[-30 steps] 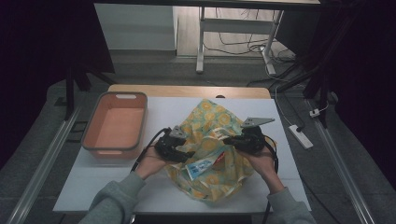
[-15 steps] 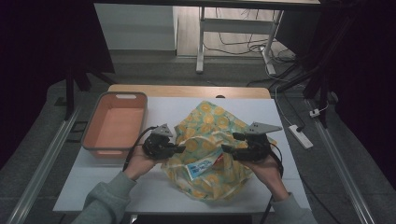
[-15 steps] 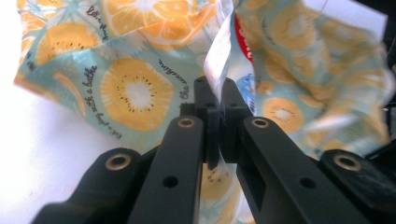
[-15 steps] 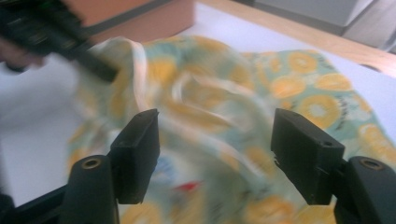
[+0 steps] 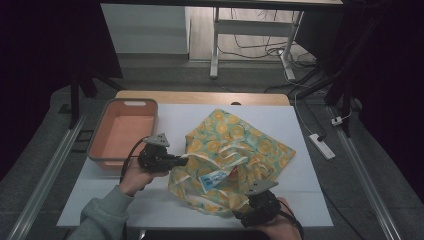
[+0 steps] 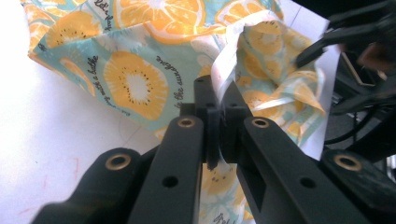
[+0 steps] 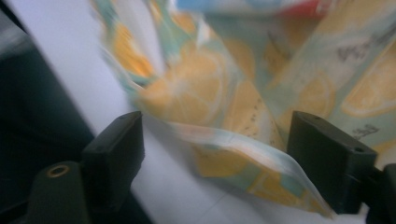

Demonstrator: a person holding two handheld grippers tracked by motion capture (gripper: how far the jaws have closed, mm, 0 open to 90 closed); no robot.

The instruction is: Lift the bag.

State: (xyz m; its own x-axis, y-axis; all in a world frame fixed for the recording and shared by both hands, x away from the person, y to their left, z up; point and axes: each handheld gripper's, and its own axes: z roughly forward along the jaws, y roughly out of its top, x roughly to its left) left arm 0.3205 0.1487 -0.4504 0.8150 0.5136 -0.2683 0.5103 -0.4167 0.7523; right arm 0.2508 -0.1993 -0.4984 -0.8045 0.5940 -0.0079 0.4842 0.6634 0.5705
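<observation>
Nearest the person, at the front edge of the white table (image 5: 300, 130), the right gripper (image 5: 248, 212) sits in the right hand (image 5: 277, 227). In the right gripper view its two black jaws stand wide apart with nothing clamped between them; a pale strap and the blurred near edge of a fabric bag (image 7: 261, 93) lie in the gap, just ahead of the jaws.

A little farther in and to the left, the left hand (image 5: 132, 175) holds the left gripper (image 5: 182, 160) pointing sideways at the bag. In the left gripper view its jaws are pressed together on a white strap (image 6: 229, 70) of the bag, which rises out from between the tips.

The bag (image 5: 235, 150), pale green with an orange-slice print, lies crumpled at the middle of the table between the two grippers, spreading toward the far right. A small blue and white packet (image 5: 215, 177) with a red end shows at its opening.

Beyond the left gripper, near the table's far left edge, stands an empty salmon-pink tub (image 5: 100, 145) with a grey rim, apart from the bag.

Past the table, on the floor to the right, lies a white power strip (image 5: 321, 146).
</observation>
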